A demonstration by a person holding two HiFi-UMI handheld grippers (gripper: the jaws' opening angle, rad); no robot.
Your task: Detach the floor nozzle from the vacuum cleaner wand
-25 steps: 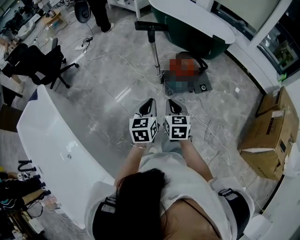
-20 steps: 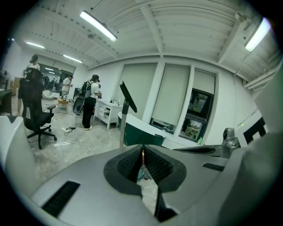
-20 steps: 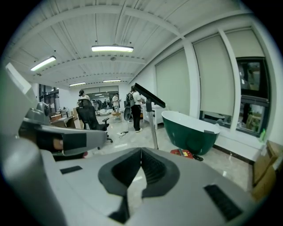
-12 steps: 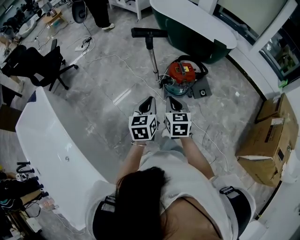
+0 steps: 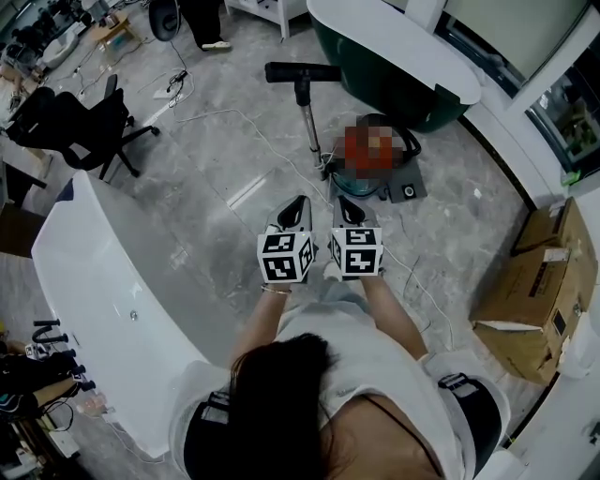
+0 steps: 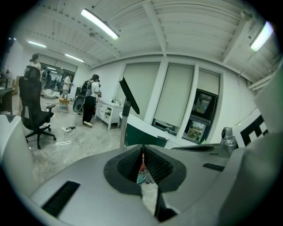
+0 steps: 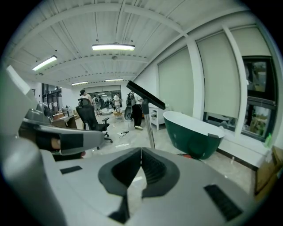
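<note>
Floor nozzle (image 5: 302, 72) atop upright wand (image 5: 311, 127), beside green bathtub (image 5: 403, 70), well apart from grippers. Left gripper (image 5: 299, 204), right gripper (image 5: 343, 203): jaws together, empty. Likely rigid, light plastic; grip nozzle neck, brace metal wand.

Head view: the vacuum's red-and-teal canister (image 5: 370, 155) is showing only as a blur, details not readable. The joint between black floor nozzle (image 5: 302, 72) and silver metal wand (image 5: 311, 127) is coming out too small to judge. Left tool (image 6: 142, 149) body is hiding the wand's lower part in its own view, with only a sliver of canister peeking through the jaw slit. Right tool (image 7: 140, 152) is covering the wand base too. Standing person (image 5: 202, 23) and dark green bathtub (image 5: 375, 75) are getting cut off by the top edge.
</note>
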